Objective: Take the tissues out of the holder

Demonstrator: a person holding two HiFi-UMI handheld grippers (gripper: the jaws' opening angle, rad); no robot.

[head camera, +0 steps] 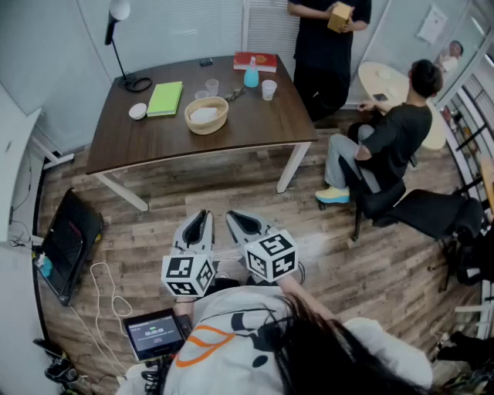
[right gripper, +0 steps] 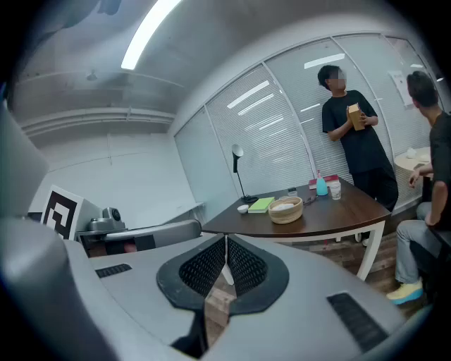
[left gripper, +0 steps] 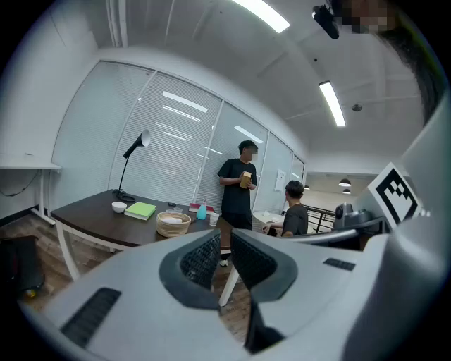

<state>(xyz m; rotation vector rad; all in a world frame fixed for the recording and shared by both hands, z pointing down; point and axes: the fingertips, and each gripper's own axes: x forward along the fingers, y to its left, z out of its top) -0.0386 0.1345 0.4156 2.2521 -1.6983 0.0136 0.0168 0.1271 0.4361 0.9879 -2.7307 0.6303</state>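
The tissues lay untouched in the basket at the table's middle, so the whole task remained. Well short of its near edge, the left gripper was empty with jaws slightly apart, and the right gripper was closed on nothing.

Pretty clearly an office I'm standing in, looks like a small meeting room. The walls are glass partitions with blinds, there are long strip lights on the ceiling, and the floor is wood-look planks. There's a dark table on white legs with a desk lamp and a green notebook on it. Off to the side there's a round table, where a person sits on a black office chair.
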